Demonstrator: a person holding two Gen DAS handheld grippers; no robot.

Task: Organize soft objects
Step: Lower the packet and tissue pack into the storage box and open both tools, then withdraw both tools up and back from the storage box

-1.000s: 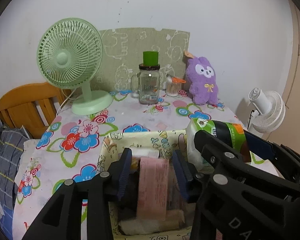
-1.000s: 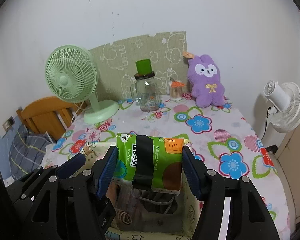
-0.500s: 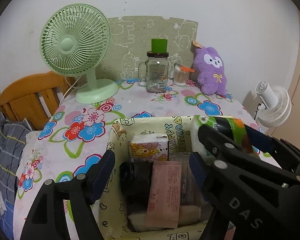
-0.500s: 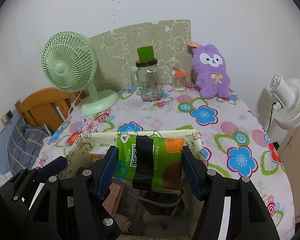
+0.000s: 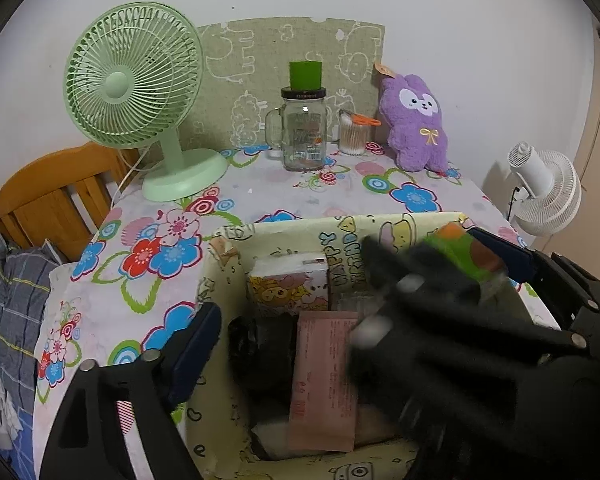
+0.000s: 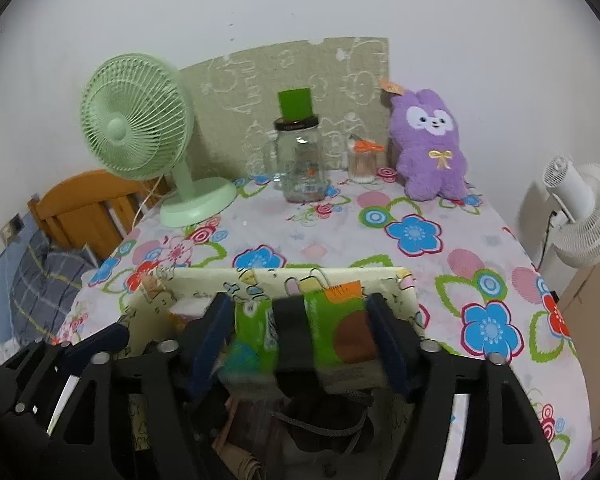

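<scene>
Green pack over the box.
My right gripper (image 6: 300, 330) clamps the green pack (image 6: 332, 328) above the box (image 5: 284, 228); my left gripper (image 5: 284, 340) hangs open.

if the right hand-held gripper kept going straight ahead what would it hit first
Probably the far wall of the yellow storage box, just beyond the green tissue pack held by the right hand-held gripper; depth is uncertain.

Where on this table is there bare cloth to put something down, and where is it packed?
Bare tablecloth runs between the storage box and the back row; more lies right of the box. The back edge is lined by green fan, glass jar, cotton swab cup and purple plush. The box is crowded.
</scene>
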